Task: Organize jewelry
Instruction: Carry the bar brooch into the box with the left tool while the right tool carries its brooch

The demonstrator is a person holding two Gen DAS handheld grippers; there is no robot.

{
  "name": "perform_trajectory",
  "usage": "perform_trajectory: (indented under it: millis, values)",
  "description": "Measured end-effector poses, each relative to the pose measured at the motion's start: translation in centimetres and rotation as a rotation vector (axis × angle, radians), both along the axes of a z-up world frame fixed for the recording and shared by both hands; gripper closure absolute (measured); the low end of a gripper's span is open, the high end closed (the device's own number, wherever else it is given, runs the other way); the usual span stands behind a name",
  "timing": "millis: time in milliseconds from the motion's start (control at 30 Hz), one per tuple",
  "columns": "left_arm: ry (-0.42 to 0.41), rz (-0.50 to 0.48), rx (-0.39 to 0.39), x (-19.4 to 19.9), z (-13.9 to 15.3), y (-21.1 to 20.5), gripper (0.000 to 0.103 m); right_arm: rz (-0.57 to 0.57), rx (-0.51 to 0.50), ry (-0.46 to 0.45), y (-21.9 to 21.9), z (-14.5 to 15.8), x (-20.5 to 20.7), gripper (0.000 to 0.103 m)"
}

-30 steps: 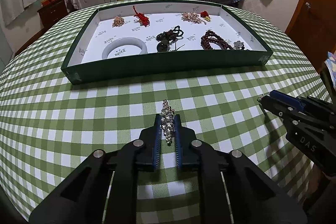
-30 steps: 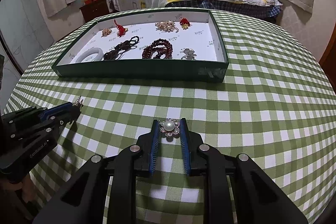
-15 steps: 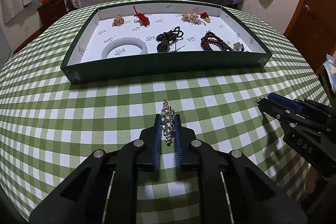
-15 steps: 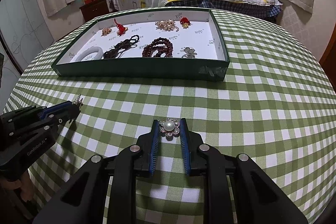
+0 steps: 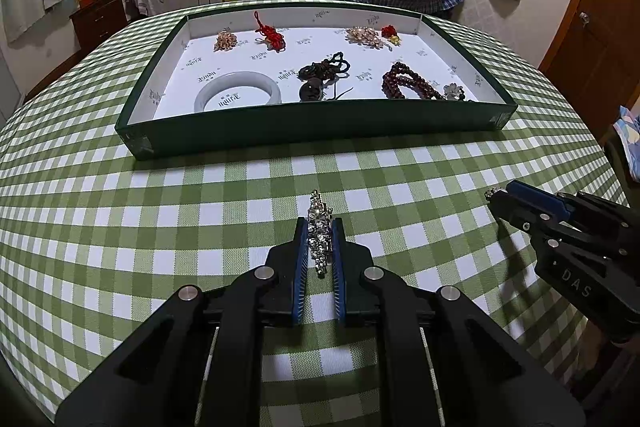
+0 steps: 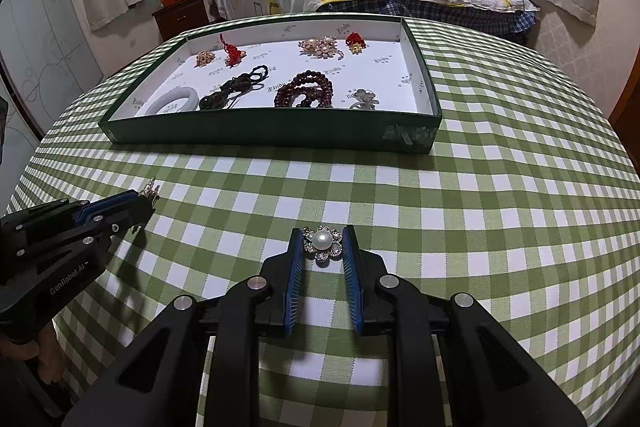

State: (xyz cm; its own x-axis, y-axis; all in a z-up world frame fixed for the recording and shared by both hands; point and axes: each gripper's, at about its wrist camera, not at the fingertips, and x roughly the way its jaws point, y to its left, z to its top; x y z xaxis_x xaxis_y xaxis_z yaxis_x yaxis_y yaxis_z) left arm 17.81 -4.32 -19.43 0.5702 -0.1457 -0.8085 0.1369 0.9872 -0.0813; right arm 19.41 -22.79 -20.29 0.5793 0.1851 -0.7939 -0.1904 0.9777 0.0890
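**Left wrist view: both grippers pinching brooches short of the tray**

Left gripper (image 5: 320,239) is pressed onto a slim rhinestone brooch (image 5: 319,227), held edge-on above the checked tablecloth (image 5: 160,227), on the near side of the green tray (image 5: 320,131). Right gripper (image 6: 322,247) pinches a pearl flower brooch (image 6: 322,242), also near side of the tray. Inside the tray: white bangle (image 5: 237,94), red-brown bead string (image 5: 408,85).
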Motion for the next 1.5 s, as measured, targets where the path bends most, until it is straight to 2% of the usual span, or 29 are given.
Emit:
perform_trajectory:
  millis: [400,667,1100,1500]
  values:
    - [-0.012,0.007,-0.005,-0.2,0.4,0.2,0.091,0.003,0.006,-0.007,0.5,-0.1,-0.1,0.082]
    - [-0.033,0.009,-0.016,-0.7,1.3,0.6,0.091,0.004,0.024,-0.027,0.7,0.9,-0.5,0.082]
    - [-0.122,0.008,-0.042,-1.0,5.1,0.9,0.091,0.01,0.048,-0.124,0.9,5.0,-1.1,0.082]
    - [-0.237,0.024,-0.06,0.2,9.5,2.0,0.091,0.02,0.059,-0.255,1.2,9.9,0.4,0.082]
